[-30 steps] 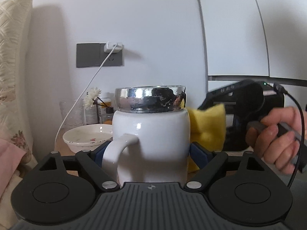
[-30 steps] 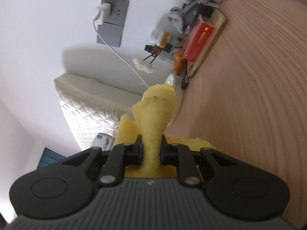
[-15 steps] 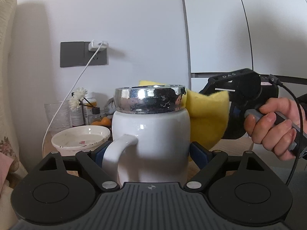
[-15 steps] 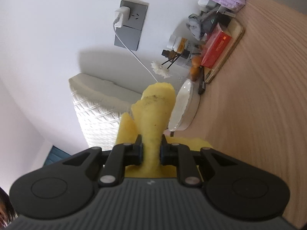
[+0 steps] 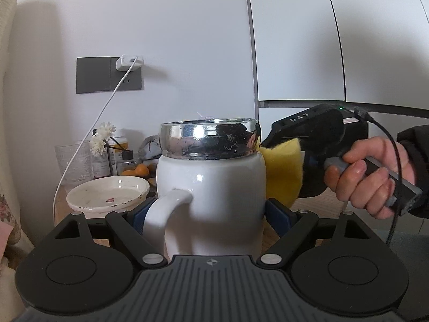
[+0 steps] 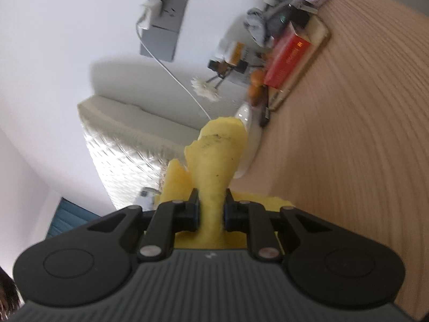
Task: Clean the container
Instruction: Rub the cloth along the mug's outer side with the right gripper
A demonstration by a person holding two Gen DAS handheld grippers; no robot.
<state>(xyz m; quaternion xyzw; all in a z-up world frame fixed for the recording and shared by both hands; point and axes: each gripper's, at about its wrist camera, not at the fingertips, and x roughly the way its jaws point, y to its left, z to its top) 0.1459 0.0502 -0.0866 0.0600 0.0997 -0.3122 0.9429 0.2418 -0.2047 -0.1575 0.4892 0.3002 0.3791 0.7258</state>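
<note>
While the glass tumbler [image 5: 73, 165] and the flower sprig [image 5: 103, 137] crowd the far left of the desk [image 6: 348, 139], a shallow white dish [image 5: 108, 193] sits just left of the mug and a little behind it. At centre stands the container itself, a white mug [image 5: 211, 201] with a shiny metal rim [image 5: 207, 141], upright, handle turned toward the camera. The left tongs [image 5: 211, 212] are closed around its lower body, blue pads pressing each flank, so the mug sits dead ahead of them and firmly held; whether its base rests on the desk cannot be told.

Just right of the rim, a yellow sponge [image 5: 284, 171] hangs beside the mug's upper wall, close to it or perhaps brushing it. It is pinched in the right tongs [image 6: 211, 212], whose jaws are drawn narrow on the sponge's neck while the person's right hand [image 5: 367, 177] grips the handle.

The mug's long axis runs vertical and its mouth opens upward, so the sponge, now at rim height and to the right, probably needs to rise slightly and cross leftward over the lip before dipping inside. Only the right tongs can do that; the left ones serve as the brace.
</note>
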